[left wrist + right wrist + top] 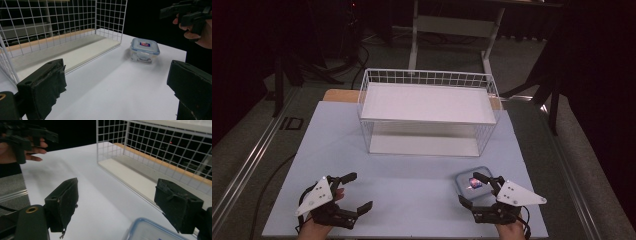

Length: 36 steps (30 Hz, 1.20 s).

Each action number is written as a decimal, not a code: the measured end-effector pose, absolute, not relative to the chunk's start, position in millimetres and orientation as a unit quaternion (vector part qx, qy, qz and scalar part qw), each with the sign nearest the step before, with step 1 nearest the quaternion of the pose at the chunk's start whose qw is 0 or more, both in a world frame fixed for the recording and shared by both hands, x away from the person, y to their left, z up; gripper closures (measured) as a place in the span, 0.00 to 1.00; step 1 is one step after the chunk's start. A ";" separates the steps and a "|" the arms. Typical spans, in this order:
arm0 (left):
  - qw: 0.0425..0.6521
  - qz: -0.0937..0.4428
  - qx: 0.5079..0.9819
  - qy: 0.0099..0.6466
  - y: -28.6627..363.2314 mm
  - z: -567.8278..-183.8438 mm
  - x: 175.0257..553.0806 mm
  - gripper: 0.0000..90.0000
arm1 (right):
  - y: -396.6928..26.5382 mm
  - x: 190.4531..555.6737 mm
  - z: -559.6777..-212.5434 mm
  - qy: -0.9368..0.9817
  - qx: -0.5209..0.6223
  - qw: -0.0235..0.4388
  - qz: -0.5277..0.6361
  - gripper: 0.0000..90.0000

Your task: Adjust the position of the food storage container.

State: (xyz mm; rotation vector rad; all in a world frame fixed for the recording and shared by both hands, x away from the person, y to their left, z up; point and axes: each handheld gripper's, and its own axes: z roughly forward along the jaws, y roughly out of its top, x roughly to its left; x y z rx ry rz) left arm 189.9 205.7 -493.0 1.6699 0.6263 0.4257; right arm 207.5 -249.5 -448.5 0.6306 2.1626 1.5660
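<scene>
Dark room, white table [412,195], wire basket [428,112] at the far side. Small lidded box [472,182] on the table near the front edge, well short of the basket, right gripper [477,189] over it with jaws wide and empty; left gripper [353,191] likewise wide open, holding nothing. Judged barely begun: box not yet gripped, lifting and placing left.

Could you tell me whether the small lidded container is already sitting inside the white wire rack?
No, the container stands on the table outside the wire rack, off its corner.
</scene>
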 end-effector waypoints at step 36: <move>0.606 0.195 0.721 0.274 207.1 -492.0 190.0 0.03 | -272.8 262.5 -425.0 0.760 0.284 0.234 0.536 0.36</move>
